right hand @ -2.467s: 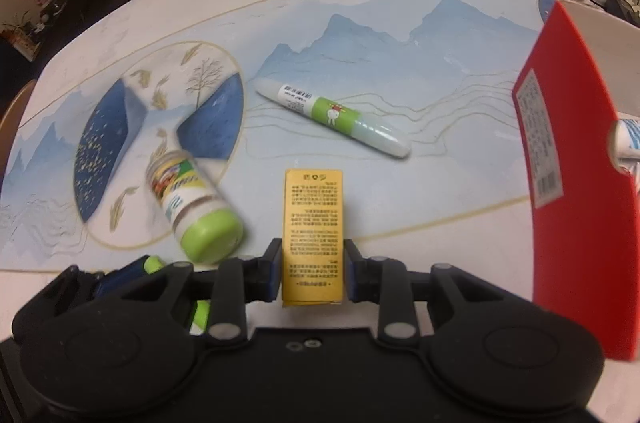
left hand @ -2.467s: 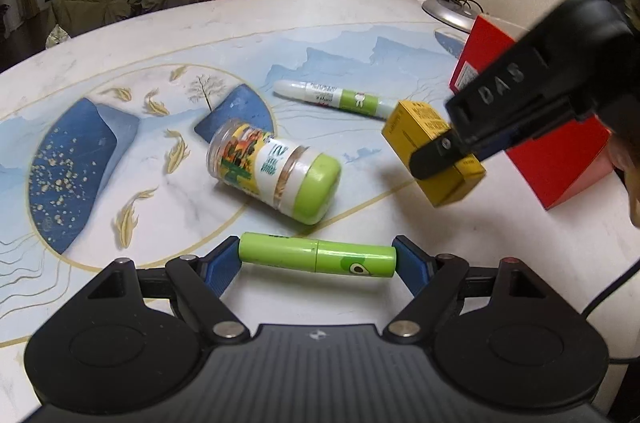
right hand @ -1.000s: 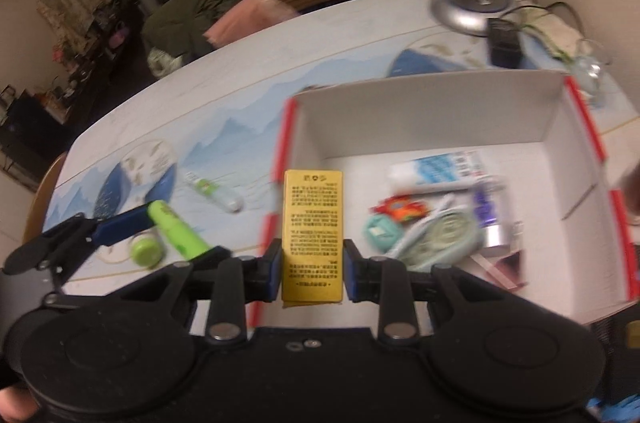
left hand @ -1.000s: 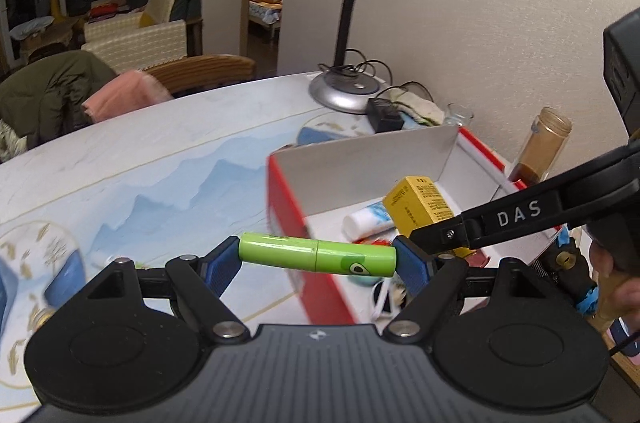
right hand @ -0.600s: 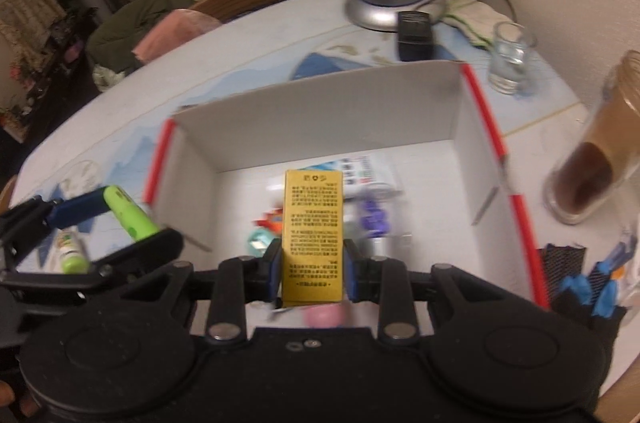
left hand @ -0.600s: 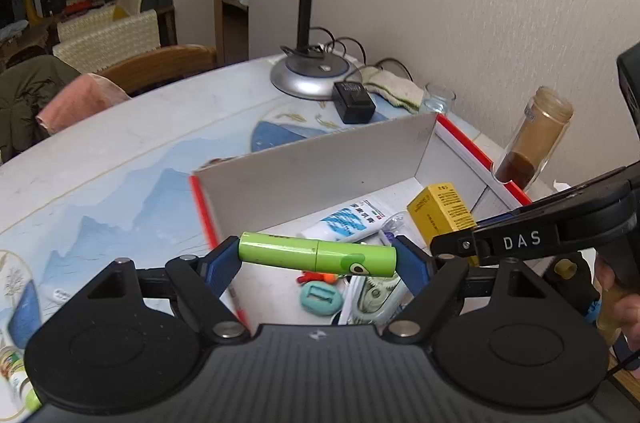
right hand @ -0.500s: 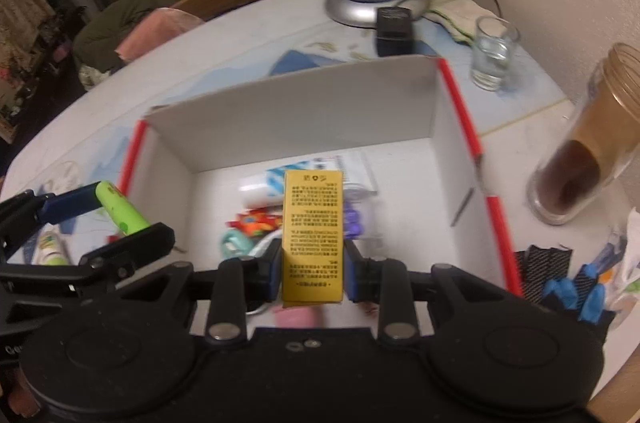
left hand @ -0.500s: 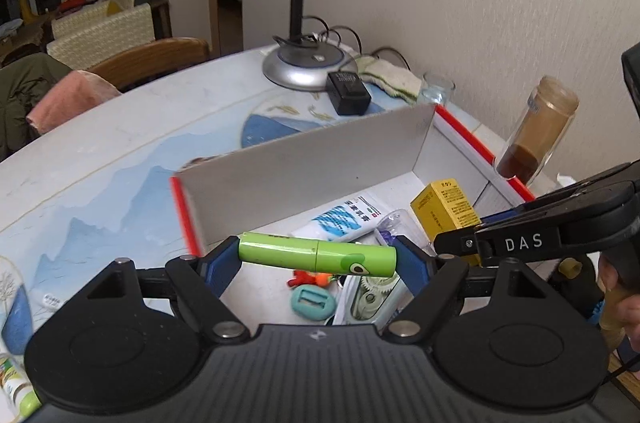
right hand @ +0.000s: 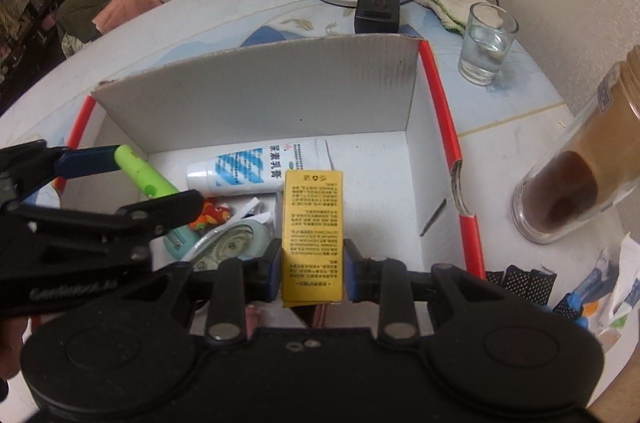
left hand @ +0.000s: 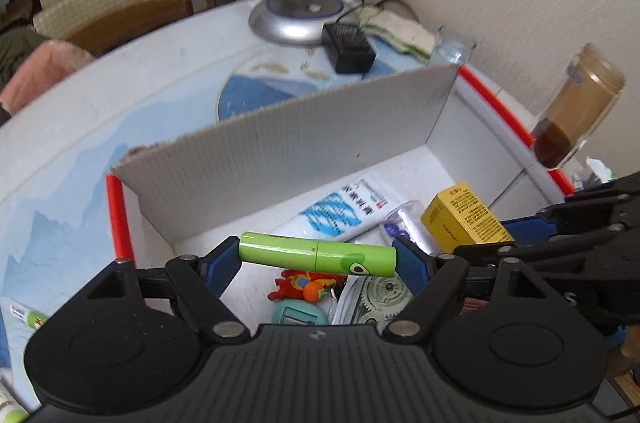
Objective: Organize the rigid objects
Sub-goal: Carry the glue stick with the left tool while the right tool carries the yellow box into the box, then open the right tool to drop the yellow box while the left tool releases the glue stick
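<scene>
Fingers (right hand: pixel 274 265) pinch yellow carton (right hand: pixel 312 235) above red box (right hand: pixel 440 111).

left gripper (left hand: pixel 318 259) — clamped, level | right gripper (right hand: pixel 312 269) — clamped, just beside left

Moved from the bench up over the red box (right hand: pixel 437 103). Green tube (left hand: pixel 317 254) and yellow carton (right hand: pixel 313 235) now hang above its contents, both lower than a moment ago.
</scene>
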### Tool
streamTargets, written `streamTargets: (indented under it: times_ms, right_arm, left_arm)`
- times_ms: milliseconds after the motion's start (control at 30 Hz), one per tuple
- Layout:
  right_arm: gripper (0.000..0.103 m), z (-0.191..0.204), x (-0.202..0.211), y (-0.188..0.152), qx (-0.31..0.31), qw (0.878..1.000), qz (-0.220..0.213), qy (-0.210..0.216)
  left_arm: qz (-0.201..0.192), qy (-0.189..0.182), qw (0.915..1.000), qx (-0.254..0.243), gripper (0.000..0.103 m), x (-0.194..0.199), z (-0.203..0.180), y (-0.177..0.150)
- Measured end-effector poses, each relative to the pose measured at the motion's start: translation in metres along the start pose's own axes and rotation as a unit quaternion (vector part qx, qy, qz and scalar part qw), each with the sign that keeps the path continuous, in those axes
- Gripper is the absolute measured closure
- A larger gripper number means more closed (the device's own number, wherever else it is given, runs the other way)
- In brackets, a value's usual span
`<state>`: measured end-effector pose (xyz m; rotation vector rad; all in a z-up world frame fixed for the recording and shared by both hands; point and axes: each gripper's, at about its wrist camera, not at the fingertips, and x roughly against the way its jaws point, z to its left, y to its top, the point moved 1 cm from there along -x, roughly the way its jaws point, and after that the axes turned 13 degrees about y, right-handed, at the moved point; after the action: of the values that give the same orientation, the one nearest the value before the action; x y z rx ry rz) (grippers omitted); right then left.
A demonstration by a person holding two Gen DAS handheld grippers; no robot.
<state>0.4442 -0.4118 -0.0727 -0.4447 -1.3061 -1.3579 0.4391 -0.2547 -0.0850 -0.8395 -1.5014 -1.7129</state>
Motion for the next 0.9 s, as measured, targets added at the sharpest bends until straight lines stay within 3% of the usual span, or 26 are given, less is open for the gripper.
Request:
streamTargets:
  times_ms: [633,900]
  right_arm:
    - [0.072,-0.011,-0.007,0.006,-0.003,1.0,0.011,0.001]
    - [0.069,-0.012,-0.01,0.006,-0.006,1.0,0.016,0.001]
  left_arm:
    - [0.098,-0.005,0.9951,-0.012,0.021,-0.042,-0.01,-0.004]
    - [0.104,-0.009,0.9945,-0.009,0.021,-0.047,-0.01,-0.002]
